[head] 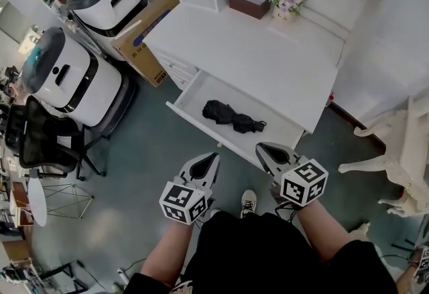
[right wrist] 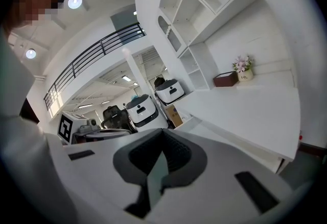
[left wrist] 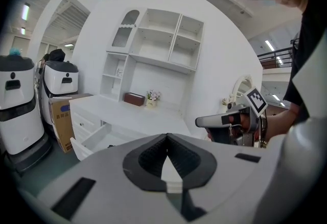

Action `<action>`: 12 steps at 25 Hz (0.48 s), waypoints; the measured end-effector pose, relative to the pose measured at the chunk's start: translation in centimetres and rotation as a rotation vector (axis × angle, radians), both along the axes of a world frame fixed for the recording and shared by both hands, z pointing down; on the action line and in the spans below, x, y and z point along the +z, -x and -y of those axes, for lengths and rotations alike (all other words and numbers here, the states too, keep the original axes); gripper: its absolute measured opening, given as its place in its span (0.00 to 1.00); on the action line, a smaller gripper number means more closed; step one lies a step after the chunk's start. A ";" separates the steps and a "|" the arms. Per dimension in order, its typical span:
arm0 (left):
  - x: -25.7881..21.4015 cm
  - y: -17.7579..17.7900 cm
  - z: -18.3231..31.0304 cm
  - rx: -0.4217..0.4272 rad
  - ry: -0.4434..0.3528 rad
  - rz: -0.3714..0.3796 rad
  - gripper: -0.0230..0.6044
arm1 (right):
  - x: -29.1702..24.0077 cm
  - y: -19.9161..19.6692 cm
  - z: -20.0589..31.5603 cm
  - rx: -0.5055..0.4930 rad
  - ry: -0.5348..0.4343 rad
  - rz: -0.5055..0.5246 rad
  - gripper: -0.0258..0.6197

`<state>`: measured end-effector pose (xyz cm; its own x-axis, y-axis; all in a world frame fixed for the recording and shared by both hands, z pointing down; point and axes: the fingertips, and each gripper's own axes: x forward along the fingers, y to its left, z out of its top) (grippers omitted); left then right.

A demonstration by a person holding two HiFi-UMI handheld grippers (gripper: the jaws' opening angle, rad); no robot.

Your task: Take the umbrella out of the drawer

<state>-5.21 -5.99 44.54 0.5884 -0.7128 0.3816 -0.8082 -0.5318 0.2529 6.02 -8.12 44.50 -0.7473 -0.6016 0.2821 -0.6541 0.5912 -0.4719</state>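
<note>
While the folded black umbrella lies inside the open drawer, my left hand-held gripper and right hand-held gripper are both closed on nothing.

In the left gripper view I see the left hand-held gripper with its jaws meeting at the tips and only air ahead of them; the right gripper view shows the right hand-held gripper pinched together and just as empty. From the head view both hang near the drawer's front edge, the left one short of it and the right one over its right end, well apart from the umbrella, which rests near the middle of the drawer floor. The drawer juts out from under the white surface, where a brown box and a flower pot sit at the back.
</note>
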 end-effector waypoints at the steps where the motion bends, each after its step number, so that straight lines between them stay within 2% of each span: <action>1: 0.0 -0.2 0.2 0.007 0.001 0.005 0.04 | -0.2 -0.2 0.0 0.005 -0.002 0.003 0.04; 7: 0.3 -1.0 1.5 0.051 0.005 0.026 0.04 | -0.5 -1.1 0.6 0.044 -0.011 0.010 0.04; 12: 2.3 -0.9 3.1 0.102 0.040 0.042 0.04 | -0.7 -1.6 1.3 0.105 -0.020 0.009 0.04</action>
